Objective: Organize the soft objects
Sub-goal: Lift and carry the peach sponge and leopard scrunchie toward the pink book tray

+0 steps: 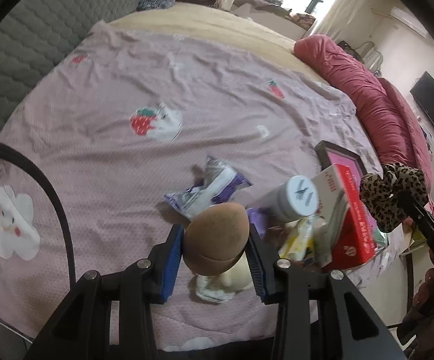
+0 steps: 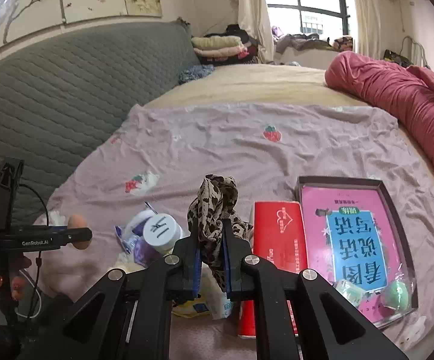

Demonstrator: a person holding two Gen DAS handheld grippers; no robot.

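My left gripper (image 1: 217, 240) is shut on a brown egg-shaped sponge (image 1: 215, 240) and holds it above the pink bedsheet (image 1: 96, 156). The sponge also shows in the right wrist view (image 2: 77, 230), at the tip of the left gripper (image 2: 78, 235). My right gripper (image 2: 210, 240) is shut on a leopard-print fabric piece (image 2: 213, 210), lifted above the clutter. That fabric also shows at the right of the left wrist view (image 1: 394, 192). A cream soft object (image 1: 238, 276) lies on the sheet under the sponge.
A white-capped bottle (image 2: 161, 232), a red box (image 2: 277, 240), purple-white packets (image 1: 210, 186) and yellow packets (image 1: 298, 240) lie clustered. A dark tray (image 2: 397, 207) holds a pink book and a green sponge (image 2: 397, 295). A rolled red quilt (image 2: 397, 105) lies right; grey headboard (image 2: 51, 96) left.
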